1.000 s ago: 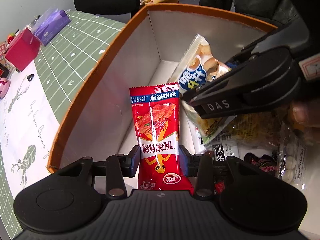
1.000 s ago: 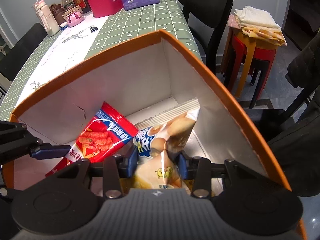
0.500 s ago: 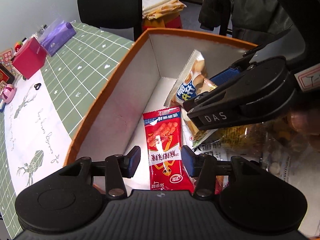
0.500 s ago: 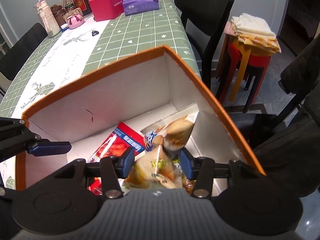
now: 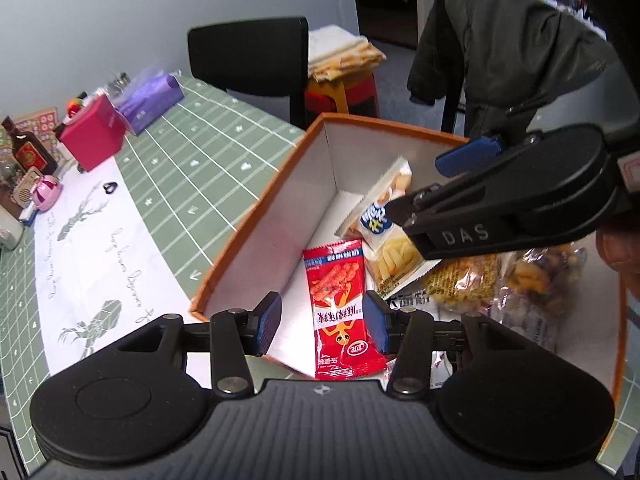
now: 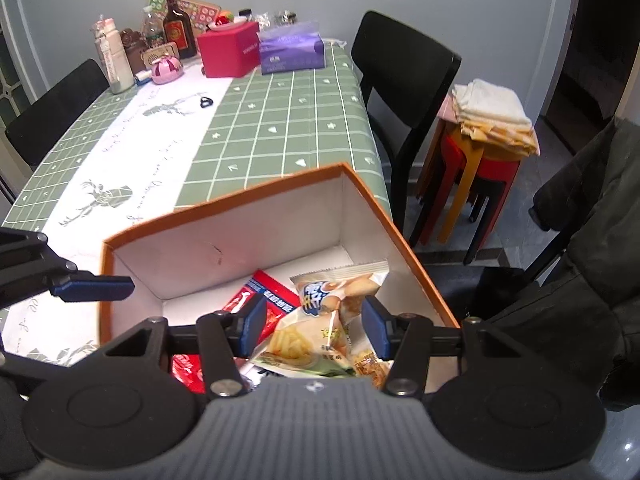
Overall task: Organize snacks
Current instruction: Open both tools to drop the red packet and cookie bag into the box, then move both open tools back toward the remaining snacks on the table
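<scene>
An orange-rimmed white box [image 5: 256,216] [image 6: 224,256] stands at the table's near end. Inside lie a red snack packet [image 5: 338,304] [image 6: 264,300], a pale blue-and-yellow biscuit packet [image 5: 384,216] [image 6: 328,316] and several other snack bags [image 5: 500,276]. My left gripper [image 5: 322,322] is open and empty, above the red packet. My right gripper [image 6: 314,326] is open and empty, above the biscuit packet; it also shows in the left wrist view [image 5: 468,168]. The left gripper's blue pad shows in the right wrist view [image 6: 94,287].
The green checked tablecloth [image 6: 280,120] with a white runner carries a red box [image 6: 228,54], a purple tissue pack [image 6: 292,50], bottles [image 6: 176,32] and a pink item at the far end. A black chair [image 6: 404,80], stacked stools with towels [image 6: 484,128] and a dark jacket [image 5: 500,60] stand beside.
Both grippers opened, letting go of the red packet and the biscuit packet, and rose back out of the box. The packets now lie inside the box.
</scene>
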`<state>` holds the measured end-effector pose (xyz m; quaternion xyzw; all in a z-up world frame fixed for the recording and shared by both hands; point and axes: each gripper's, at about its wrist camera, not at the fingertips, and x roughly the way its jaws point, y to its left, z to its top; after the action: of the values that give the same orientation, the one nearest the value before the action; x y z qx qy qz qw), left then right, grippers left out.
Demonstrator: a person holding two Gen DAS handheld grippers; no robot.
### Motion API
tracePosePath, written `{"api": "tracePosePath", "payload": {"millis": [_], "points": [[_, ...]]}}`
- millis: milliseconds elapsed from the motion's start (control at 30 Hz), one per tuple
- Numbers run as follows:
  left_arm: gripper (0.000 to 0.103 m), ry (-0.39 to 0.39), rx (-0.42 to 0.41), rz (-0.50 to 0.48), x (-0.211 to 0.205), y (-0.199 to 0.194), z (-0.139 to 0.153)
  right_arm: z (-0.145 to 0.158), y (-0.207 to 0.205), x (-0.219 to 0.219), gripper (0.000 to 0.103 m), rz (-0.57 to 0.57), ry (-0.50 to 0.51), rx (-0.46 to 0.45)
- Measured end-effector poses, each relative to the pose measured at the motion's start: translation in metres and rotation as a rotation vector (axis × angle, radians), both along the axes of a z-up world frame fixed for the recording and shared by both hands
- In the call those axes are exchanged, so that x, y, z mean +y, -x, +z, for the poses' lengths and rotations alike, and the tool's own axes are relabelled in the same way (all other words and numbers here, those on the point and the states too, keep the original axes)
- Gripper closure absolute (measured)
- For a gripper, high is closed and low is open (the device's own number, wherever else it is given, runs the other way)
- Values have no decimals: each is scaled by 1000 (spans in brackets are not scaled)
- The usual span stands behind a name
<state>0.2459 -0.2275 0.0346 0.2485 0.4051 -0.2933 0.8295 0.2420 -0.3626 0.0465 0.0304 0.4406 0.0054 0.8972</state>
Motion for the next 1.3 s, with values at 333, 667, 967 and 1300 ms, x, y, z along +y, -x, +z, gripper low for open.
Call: {"api": "tracePosePath", "payload": {"millis": [333,667,967,1300], "points": [[47,50,-68,22,26,24,37,43,25,28,51,32,43,-70],[43,119,-133,51,61,50,69,84,62,56,50,72,66,-162],[36,239,-165,81,93,66,79,91,98,71,48,105,11,-233],[35,352,-142,126,123,79,67,74,124,86,48,133,-10,-267]]}}
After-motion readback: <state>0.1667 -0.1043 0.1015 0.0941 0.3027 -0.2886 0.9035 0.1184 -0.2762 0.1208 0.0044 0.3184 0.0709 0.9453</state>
